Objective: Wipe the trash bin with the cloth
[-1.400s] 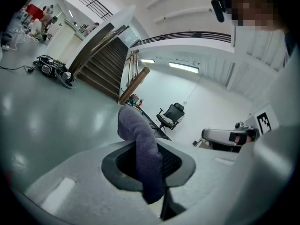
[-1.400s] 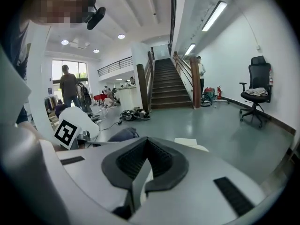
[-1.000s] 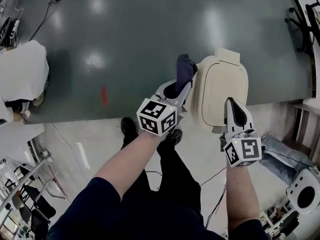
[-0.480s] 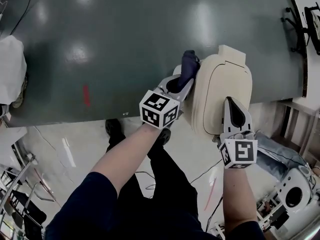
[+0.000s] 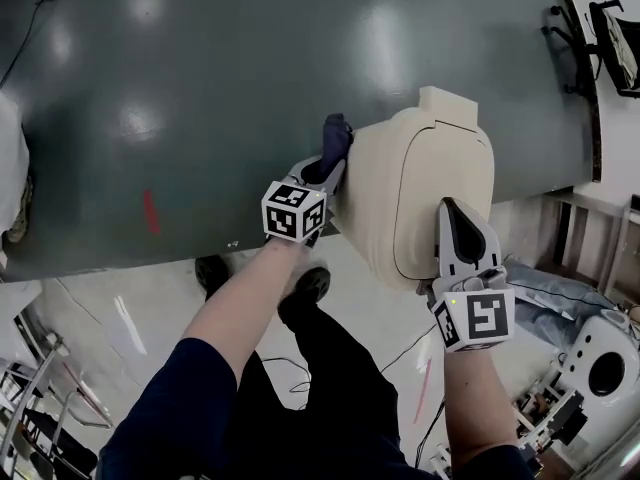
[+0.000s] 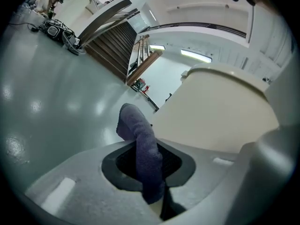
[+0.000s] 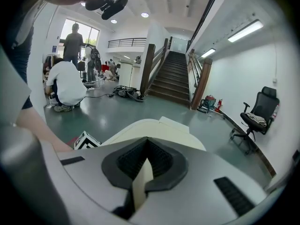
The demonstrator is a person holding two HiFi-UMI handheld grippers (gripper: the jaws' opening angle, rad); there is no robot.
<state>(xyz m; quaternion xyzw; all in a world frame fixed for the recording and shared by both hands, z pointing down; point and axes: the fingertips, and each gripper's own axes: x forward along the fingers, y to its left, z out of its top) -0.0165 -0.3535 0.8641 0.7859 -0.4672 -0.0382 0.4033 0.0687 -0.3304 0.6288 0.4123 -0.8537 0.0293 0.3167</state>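
On the grey-green floor [image 5: 200, 88] stands the cream trash bin [image 5: 420, 183]. At its side hangs a dark purple cloth [image 5: 336, 134], clamped in the left gripper [image 5: 328, 168], while the right gripper [image 5: 455, 216] is clenched on the bin's near rim.

Trash bin [image 5: 420, 198] stands on the floor [image 5: 200, 68], right of centre, just ahead of the person's shoes [image 5: 308, 284]. Left gripper [image 5: 330, 163] is at its left wall, with the cloth [image 5: 336, 133] between the jaws, poking ahead against that wall. Right gripper [image 5: 458, 218] is at the near edge, rim between its jaws. 1 chair [image 5: 605, 43] sits far right, behind.
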